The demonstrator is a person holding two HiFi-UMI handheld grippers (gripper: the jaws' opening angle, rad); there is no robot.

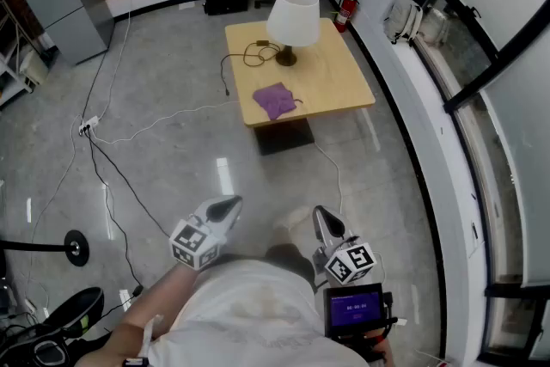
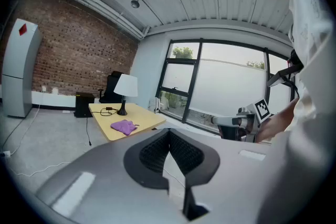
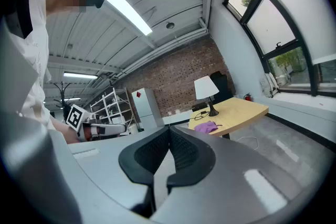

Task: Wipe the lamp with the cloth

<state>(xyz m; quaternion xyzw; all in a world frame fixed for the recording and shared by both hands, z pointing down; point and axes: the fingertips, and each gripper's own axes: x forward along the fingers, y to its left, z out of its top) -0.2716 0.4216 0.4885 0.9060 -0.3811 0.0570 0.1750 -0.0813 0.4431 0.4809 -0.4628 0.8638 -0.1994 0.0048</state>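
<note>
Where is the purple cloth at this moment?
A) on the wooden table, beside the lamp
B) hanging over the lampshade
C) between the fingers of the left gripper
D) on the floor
A: the purple cloth lies on the table, a little apart from the lamp.

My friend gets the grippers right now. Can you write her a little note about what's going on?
Left gripper: jaws shut, empty, held close to the body.
Right gripper: jaws shut, empty, also close to the body.
Things: the lamp stands upright at the far end of the wooden table, with its cord coiled beside it. The purple cloth lies crumpled near the table's front edge, apart from the lamp.
Done: nothing yet; the cloth is untouched.
Left: walk to the table, pick up the cloth, wipe the lamp.
</note>
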